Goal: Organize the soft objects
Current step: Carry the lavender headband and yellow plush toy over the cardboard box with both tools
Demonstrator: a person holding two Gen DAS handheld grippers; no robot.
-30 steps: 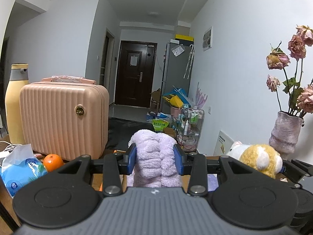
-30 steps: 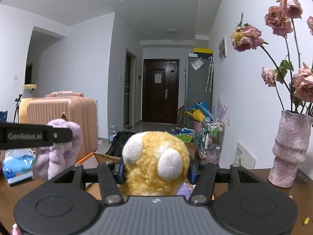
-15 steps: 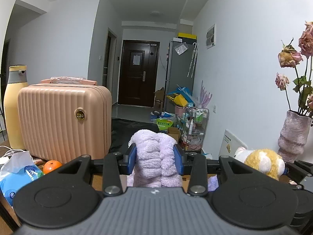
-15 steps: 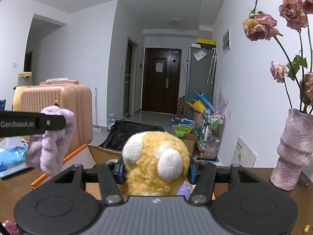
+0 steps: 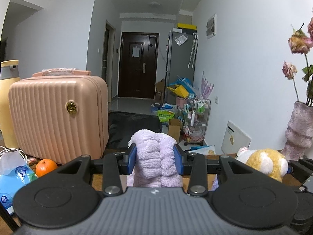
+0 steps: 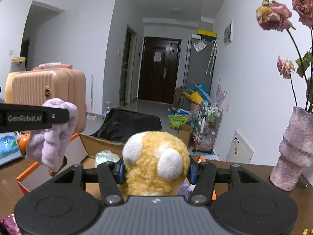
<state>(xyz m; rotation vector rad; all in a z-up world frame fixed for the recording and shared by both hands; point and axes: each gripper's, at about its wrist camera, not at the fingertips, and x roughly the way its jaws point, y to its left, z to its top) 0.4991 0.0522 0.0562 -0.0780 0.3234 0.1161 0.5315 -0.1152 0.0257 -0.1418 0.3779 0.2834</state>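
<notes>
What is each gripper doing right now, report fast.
Left gripper: closed on the purple plush.
Right gripper: closed on the yellow plush toy.

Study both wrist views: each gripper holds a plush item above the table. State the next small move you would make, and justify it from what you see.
Probably lower the right gripper toward the open cardboard box just below it: it is shut on the yellow plush toy, and the left gripper, shut on the purple plush item, is beside it.

Both toys on the move

The yellow plush (image 6: pixel 156 160) and purple plush (image 5: pixel 156 156) got carried forward over the cardboard box (image 6: pixel 101 143), whose open inside now shows.
</notes>
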